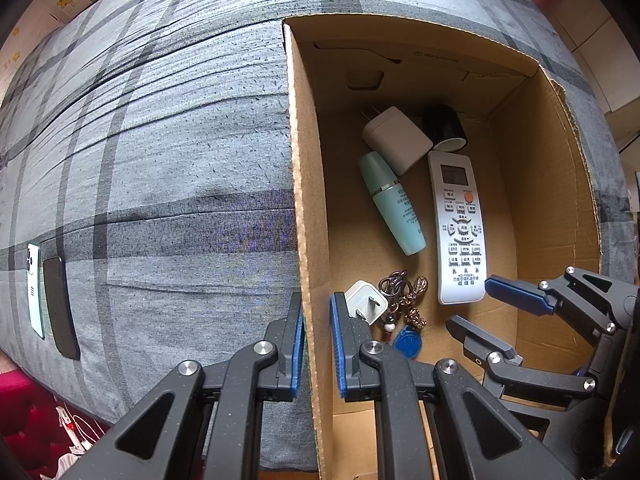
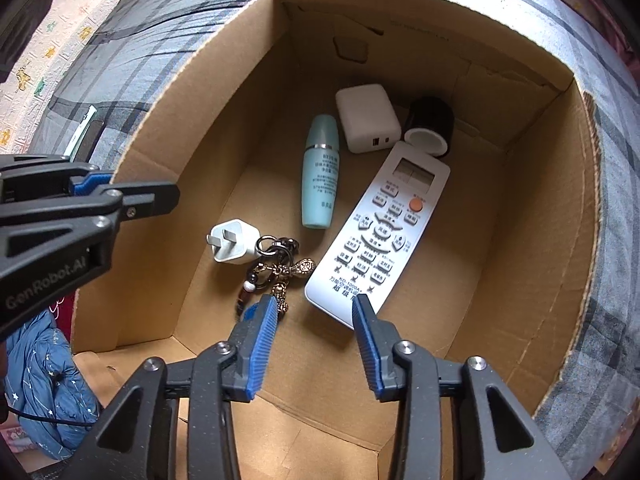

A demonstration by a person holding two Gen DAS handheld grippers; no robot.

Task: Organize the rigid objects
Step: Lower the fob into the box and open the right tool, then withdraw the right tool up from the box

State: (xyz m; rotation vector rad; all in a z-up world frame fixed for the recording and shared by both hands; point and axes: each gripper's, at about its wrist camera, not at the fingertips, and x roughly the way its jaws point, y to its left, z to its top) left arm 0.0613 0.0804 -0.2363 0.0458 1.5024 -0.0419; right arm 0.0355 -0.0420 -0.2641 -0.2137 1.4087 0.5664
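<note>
**Clamping the box wall while the other gripper hangs spread above the remote**

Gripping the left wall of the open cardboard box (image 1: 310,208), the left gripper (image 1: 316,336) has its 2 blue pads on either side of the corrugated edge, pinching it from above. In the right wrist view the same gripper (image 2: 120,188) shows at the left edge, clamped on the box rim.

The right gripper (image 2: 316,320) hangs inside the box with its jaws spread and nothing between them. Its pads are above the near end of the white remote control (image 2: 380,232), not touching it. In the left wrist view it (image 1: 500,308) enters from the lower right.

On the box floor lie 6 things. The remote control (image 1: 458,228) rests face up, buttons showing. Beside it lies a teal bottle (image 2: 320,176) on its side. Past the bottle sits a large white charger (image 2: 368,118), and next to that a black cylinder with a white end (image 2: 430,128), touching the remote's far end. Nearer, a small white plug adapter (image 2: 234,242) lies against a keyring with beads and metal charms (image 2: 276,272).

The box stands on a grey checked bedsheet (image 1: 160,140). 2 phones (image 1: 48,296) lie side by side on the sheet, well apart from the box.
</note>
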